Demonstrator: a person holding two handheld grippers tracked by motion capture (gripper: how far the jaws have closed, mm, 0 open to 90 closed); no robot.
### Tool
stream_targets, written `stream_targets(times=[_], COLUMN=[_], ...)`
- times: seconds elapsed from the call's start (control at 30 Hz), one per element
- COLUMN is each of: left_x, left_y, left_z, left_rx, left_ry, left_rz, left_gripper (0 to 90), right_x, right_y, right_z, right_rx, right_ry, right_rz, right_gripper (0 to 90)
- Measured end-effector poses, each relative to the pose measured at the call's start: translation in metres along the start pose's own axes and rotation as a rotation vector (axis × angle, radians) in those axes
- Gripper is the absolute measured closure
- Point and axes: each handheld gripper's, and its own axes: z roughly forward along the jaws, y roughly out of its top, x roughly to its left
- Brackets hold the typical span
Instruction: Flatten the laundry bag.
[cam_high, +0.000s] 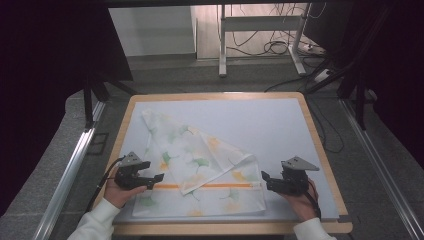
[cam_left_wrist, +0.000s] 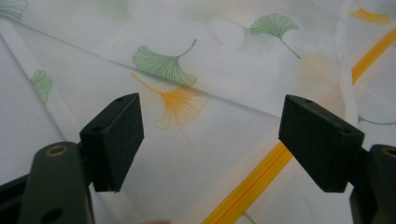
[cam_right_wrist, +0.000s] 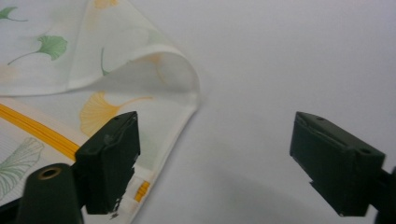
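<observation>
On the pale grey bench (cam_high: 280, 125): thin white cloth with green and yellow leaf prints (cam_high: 195, 155), partly folded, orange stripe (cam_high: 210, 186) near the front. Left tongs (cam_high: 159, 178) at its left edge, wide apart, empty. Right tongs (cam_high: 265, 179) at its right corner, wide apart, empty.

Thin, slightly sheer woven cloth (cam_high: 197, 165) lies on a smooth matt mat (cam_high: 280, 125) framed in wood.

wooden-edged table (cam_high: 320, 145), grey mat (cam_high: 270, 125), floor cables (cam_high: 272, 47)
</observation>
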Motion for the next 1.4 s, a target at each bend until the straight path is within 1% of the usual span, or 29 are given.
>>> stream_targets(times=[0.1,0.33,0.4,0.53,0.73,0.9,1.0,1.1,1.17,1.2,1.27,1.4], left_x=[0.0,0.0,-0.001,0.0,-0.001,-0.001,-0.001,-0.001,-0.001,-0.002,-0.003,-0.003], left_y=[0.0,0.0,-0.001,-0.001,-0.001,-0.001,-0.001,-0.001,0.0,0.001,0.001,0.0], left_z=[0.0,0.0,0.0,0.002,0.002,0.002,0.001,0.003,0.003,0.002,0.001,0.002], left_rx=[-0.003,0.001,0.004,0.014,0.015,0.023,0.019,0.028,0.024,0.019,0.018,0.026], left_ry=[-0.004,0.0,0.002,0.008,0.003,-0.001,-0.005,-0.003,-0.001,-0.002,0.0,0.001], left_rz=[-0.002,0.004,0.005,0.015,0.016,0.018,0.019,0.02,0.016,0.015,0.021,0.029], left_gripper=[23.0,22.9,23.0,23.3,23.4,23.7,24.0,24.2,24.2,24.3,24.4,24.4], right_x=[0.002,0.006,0.006,0.007,0.01,0.015,0.018,0.021,0.024,0.025,0.029,0.036], right_y=[0.002,0.001,0.001,0.002,0.004,0.007,0.01,0.014,0.018,0.02,0.027,0.041], right_z=[-0.002,-0.004,-0.004,-0.004,-0.005,-0.006,-0.007,-0.007,-0.006,-0.006,-0.006,-0.008], right_rx=[-0.022,-0.01,-0.013,-0.017,-0.015,-0.017,-0.018,-0.016,-0.013,-0.01,0.002,-0.006], right_ry=[0.024,0.051,0.052,0.065,0.072,0.094,0.112,0.133,0.186,0.195,0.197,0.211], right_rz=[0.01,0.002,-0.003,0.003,-0.012,-0.027,-0.029,-0.042,-0.03,-0.028,-0.031,-0.045], right_gripper=[20.4,23.2,25.5,26.1,26.7,27.7,28.9,30.2,30.6,30.7,30.9,32.0])
